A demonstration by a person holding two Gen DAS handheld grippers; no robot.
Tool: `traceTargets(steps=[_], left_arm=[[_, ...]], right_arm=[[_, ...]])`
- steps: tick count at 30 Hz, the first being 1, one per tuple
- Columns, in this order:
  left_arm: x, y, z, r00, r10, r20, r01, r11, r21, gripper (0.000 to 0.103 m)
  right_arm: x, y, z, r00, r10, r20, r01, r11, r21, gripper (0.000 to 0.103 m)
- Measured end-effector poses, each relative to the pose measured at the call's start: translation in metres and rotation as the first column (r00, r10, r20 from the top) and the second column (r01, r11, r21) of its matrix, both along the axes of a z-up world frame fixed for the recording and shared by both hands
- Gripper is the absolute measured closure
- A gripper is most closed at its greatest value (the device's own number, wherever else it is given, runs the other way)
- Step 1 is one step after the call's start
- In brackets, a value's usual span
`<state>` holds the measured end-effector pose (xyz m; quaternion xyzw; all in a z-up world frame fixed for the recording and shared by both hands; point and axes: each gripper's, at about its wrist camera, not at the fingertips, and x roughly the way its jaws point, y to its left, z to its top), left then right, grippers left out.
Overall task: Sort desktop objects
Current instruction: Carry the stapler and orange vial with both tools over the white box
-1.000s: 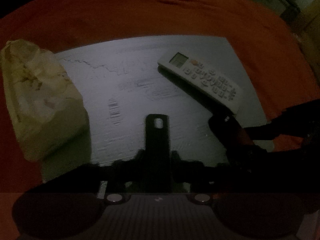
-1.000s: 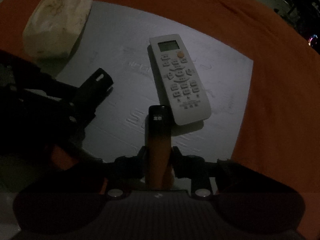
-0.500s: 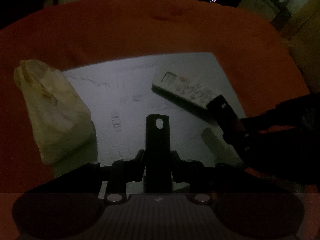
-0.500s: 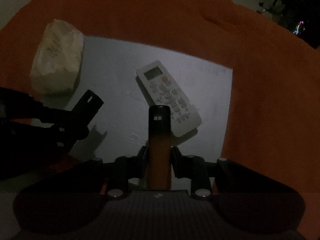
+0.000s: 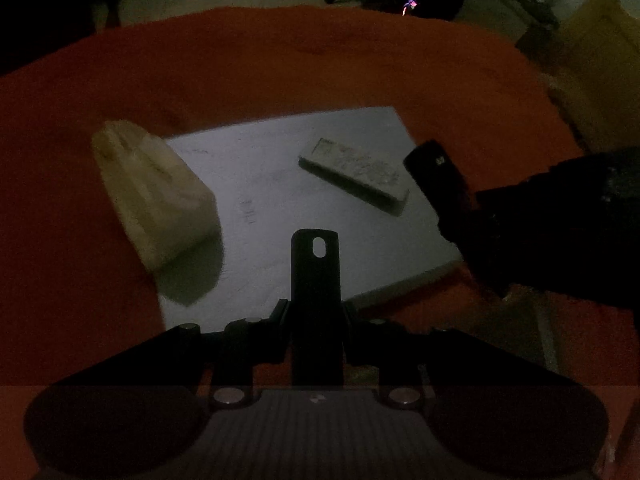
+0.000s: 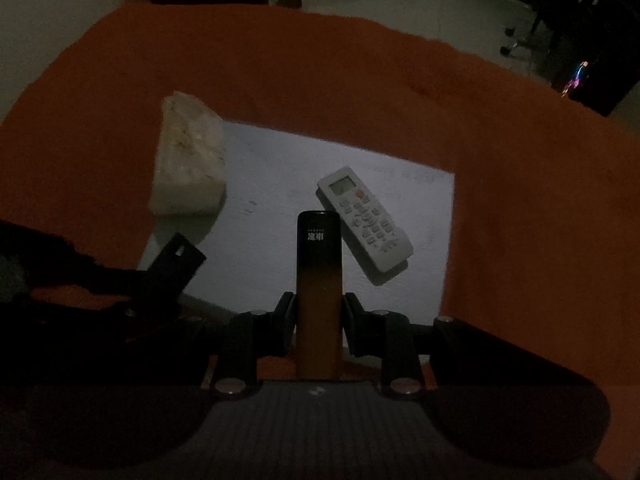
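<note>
A white remote control lies on a pale mat over an orange cloth; it also shows in the left wrist view. A cream tissue pack sits at the mat's left edge, seen too in the left wrist view. My left gripper is shut and empty, above the mat's near edge. My right gripper is shut with nothing in it, near the remote's lower end. Each gripper appears in the other's view, the right one and the left one.
The orange cloth covers the table around the mat. Beyond the table are a dim floor, chair legs and a small coloured light.
Both grippers have pulled back and up from the mat; the remote and tissue pack look smaller and farther away. Both stayed shut. The objects have not moved.
</note>
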<state>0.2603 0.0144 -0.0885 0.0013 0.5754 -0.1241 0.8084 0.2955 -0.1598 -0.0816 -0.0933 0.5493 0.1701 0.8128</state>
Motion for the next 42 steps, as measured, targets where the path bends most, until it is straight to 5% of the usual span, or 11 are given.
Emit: traceTargets(steps=[8,16,28,33,35,38,42], left_arm=[[-0.058,0.002,0.034,1.000,-0.010,0.004,0.010,0.998,0.066,0.081],[-0.121,0.000,0.031,1.000,0.004,0.008,-0.005,0.998,0.059,0.081],[-0.177,0.002,-0.010,0.999,0.005,0.049,-0.008,0.998,0.058,0.081],[-0.181,-0.004,-0.024,1.000,-0.001,0.022,-0.001,0.998,0.063,0.081],[-0.183,-0.009,-0.030,1.000,-0.007,0.004,0.006,0.997,0.072,0.081],[-0.185,-0.015,-0.042,1.000,-0.018,-0.024,0.020,0.998,0.067,0.081],[-0.186,-0.022,-0.054,1.000,-0.019,-0.018,0.020,0.997,0.078,0.081]], right_arm=[[-0.054,-0.015,0.049,0.998,-0.047,0.046,0.046,0.998,0.032,0.076],[-0.122,-0.040,0.050,0.991,-0.132,0.034,0.128,0.985,0.115,0.076],[-0.169,-0.021,-0.011,1.000,-0.021,0.017,0.020,0.997,0.079,0.076],[-0.176,-0.010,-0.037,0.997,0.009,-0.076,-0.004,0.998,0.065,0.076],[-0.174,-0.012,-0.041,0.993,0.018,-0.116,-0.006,0.994,0.105,0.076],[-0.176,-0.015,-0.050,0.997,0.040,-0.067,-0.033,0.993,0.110,0.076],[-0.181,-0.042,-0.071,0.991,-0.112,-0.079,0.131,0.941,0.310,0.076]])
